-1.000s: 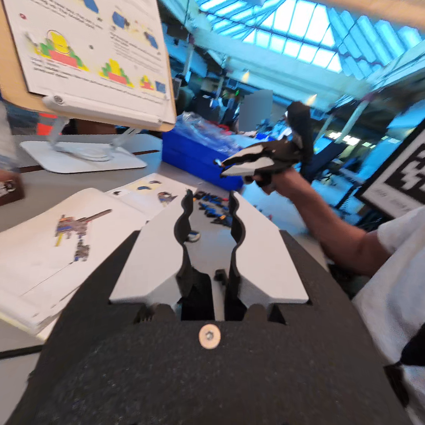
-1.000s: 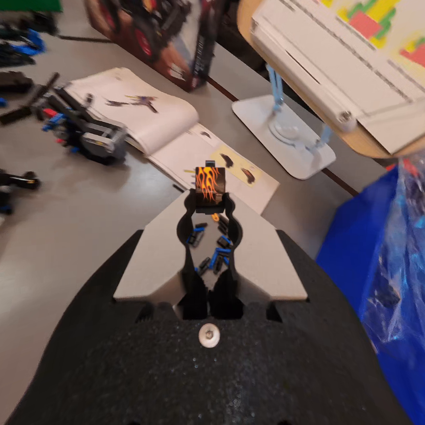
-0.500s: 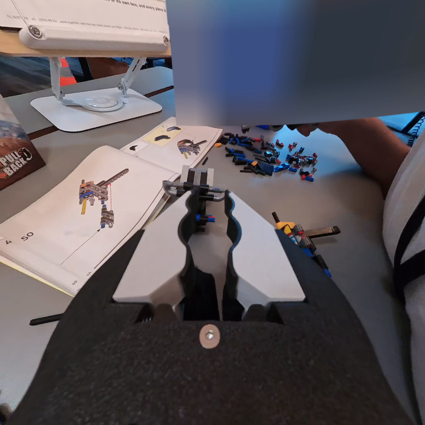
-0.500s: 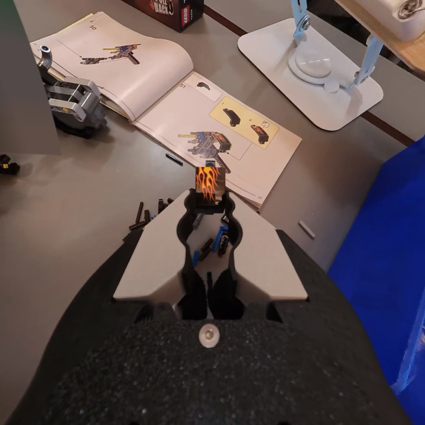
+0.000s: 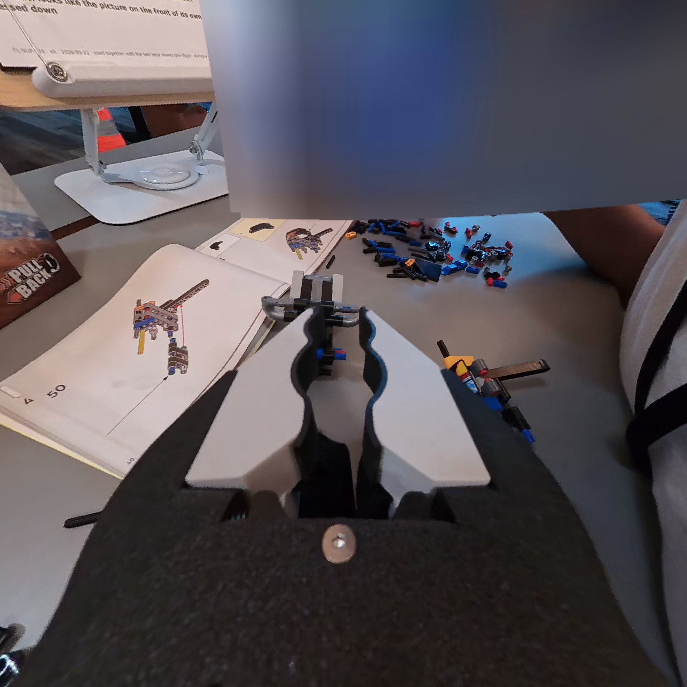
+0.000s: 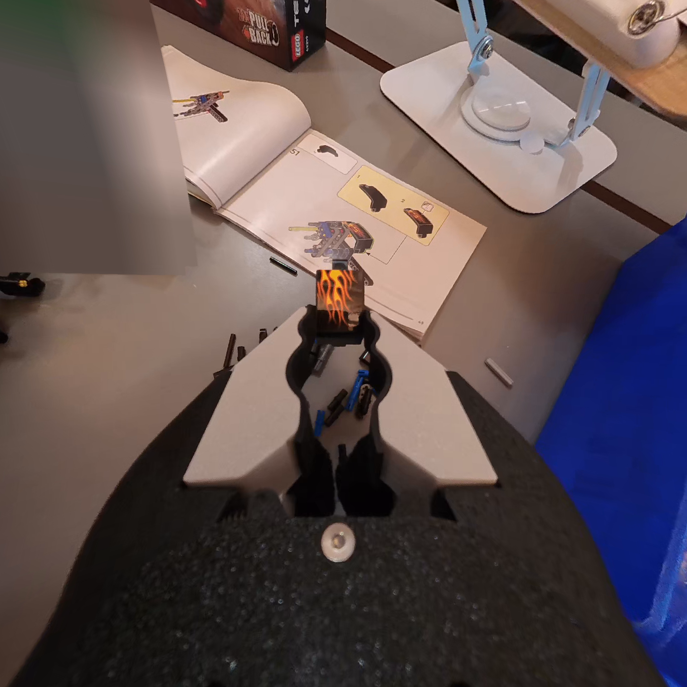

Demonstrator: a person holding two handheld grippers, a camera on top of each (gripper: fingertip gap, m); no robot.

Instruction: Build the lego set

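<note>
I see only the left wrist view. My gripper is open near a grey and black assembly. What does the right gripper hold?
Observer: The right gripper is shut on a black piece with orange flames, pinched at its fingertips.
Operator: Where is it above the table?
Observer: It hangs over loose black and blue pins, near the edge of the open instruction booklet.
Operator: What lies on its right side?
Observer: A blue bin; your view does not show it.
</note>
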